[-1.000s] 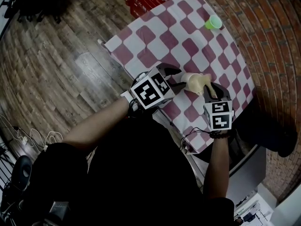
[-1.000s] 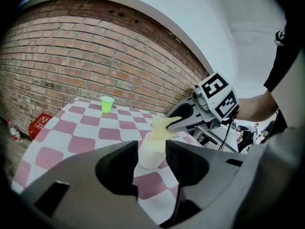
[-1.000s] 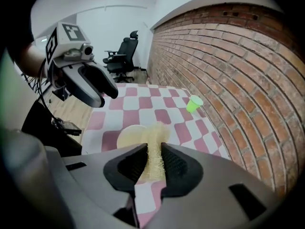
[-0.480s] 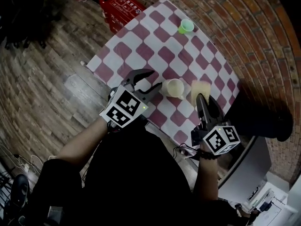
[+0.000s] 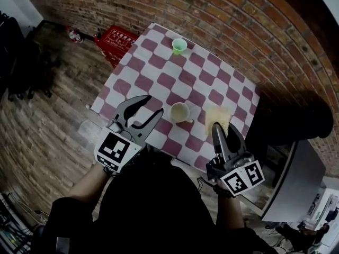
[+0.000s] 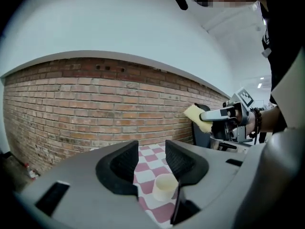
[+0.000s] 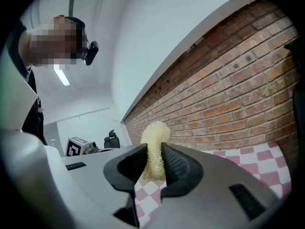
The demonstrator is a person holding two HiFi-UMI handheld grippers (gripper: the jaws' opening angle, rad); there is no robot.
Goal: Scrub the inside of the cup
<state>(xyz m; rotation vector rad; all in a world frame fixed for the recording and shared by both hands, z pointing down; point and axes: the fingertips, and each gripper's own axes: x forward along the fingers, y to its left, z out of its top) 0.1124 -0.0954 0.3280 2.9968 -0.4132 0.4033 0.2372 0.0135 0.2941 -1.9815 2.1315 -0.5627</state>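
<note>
Cream cup (image 5: 180, 111), upright, mouth up, on the checked bench (image 5: 159, 62) near its front edge, left tongs (image 5: 152, 105) released, empty, just beside it, right tongs (image 5: 217, 127) clenched on a yellow sponge (image 5: 218, 114) toward the right edge

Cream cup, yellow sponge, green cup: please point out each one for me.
cream cup (image 5: 179, 111), head view, on its open inside.
yellow sponge (image 5: 218, 114), head view, on its flat middle.
green cup (image 5: 179, 46), head view, on its open top.
</note>
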